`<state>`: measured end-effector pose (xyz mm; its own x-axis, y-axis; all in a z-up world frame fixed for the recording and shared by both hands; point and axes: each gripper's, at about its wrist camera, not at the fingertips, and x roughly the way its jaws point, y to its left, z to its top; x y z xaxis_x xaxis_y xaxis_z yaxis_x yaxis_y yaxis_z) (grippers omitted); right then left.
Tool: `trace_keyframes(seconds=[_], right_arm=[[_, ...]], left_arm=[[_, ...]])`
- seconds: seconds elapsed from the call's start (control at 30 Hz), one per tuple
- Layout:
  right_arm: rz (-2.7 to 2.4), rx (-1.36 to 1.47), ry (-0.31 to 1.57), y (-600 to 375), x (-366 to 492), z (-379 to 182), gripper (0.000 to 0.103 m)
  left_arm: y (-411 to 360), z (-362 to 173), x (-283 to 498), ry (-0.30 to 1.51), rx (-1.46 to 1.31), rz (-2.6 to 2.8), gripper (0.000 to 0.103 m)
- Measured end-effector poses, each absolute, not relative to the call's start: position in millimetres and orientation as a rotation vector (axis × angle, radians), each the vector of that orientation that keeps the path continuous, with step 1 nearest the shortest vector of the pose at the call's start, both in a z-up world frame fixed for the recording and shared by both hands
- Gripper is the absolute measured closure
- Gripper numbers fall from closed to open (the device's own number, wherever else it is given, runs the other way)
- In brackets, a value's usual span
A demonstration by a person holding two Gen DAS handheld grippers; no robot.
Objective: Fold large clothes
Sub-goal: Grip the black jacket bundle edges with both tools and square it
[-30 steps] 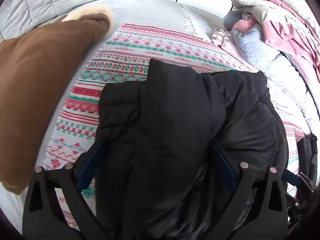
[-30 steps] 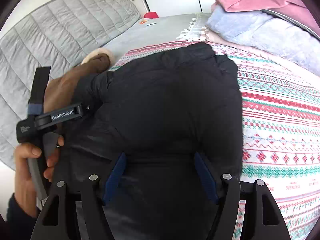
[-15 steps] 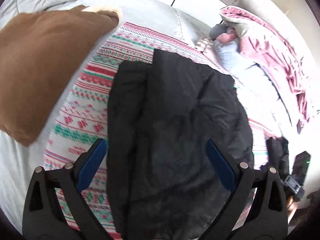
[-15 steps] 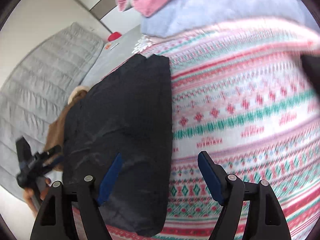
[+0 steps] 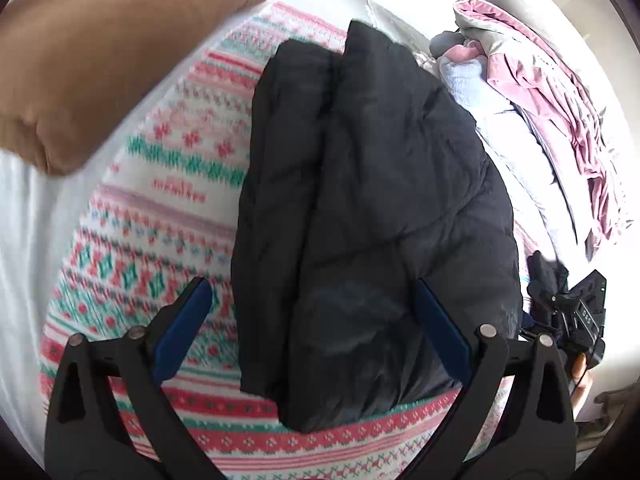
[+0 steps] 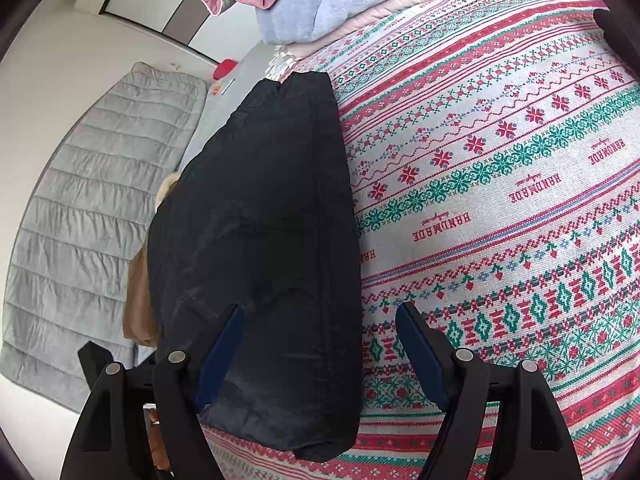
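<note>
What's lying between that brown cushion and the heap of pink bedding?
The folded black jacket, lying on the patterned blanket. The left wrist view shows it, brown cushion to its left, pink bedding to its right.

Left tool [image 5: 310, 320]: jaws spread wide, gripping nothing, angled downward. Right tool [image 6: 320, 344]: jaws wide, just opened further, empty, angled downward.

1. The left wrist view looks forward and down from just above the near end of the folded black jacket [image 5: 372, 208], close over the patterned blanket [image 5: 168, 216].
2. It faces the far clothes pile [image 5: 552, 92]; the right gripper [image 5: 568, 308] shows at its right edge.
3. The right wrist view sits equally near, rolled, over the jacket's right edge.
4. Both views share the jacket, the blanket, the brown garment [image 5: 104, 52] and the clothes pile.
</note>
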<state>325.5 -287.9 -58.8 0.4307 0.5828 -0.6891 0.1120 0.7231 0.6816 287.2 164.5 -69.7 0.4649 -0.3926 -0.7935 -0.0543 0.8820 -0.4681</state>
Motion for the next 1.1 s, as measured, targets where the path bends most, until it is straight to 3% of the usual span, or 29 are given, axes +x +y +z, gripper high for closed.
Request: trace_keyframes(seconds=[0.3,0.67,1.1], right_arm=[[0.356,0.746,1.12,-277.7,321.7,-59.7,0.024],[0.389,0.758,1.131,-266.2,331.2,-62.8,0.024],[0.419,0.835,1.171,-252.4,345.5,-77.8,0.023]], left_arm=[[172.0,-92.1,282.1,1.142,-0.61,-0.293,0.003],[148.4,-95.4,282.3,1.149,-0.567,-0.33,0.003],[156.4,-92.0,278.6,1.11,-0.585,-0.319,0.035]])
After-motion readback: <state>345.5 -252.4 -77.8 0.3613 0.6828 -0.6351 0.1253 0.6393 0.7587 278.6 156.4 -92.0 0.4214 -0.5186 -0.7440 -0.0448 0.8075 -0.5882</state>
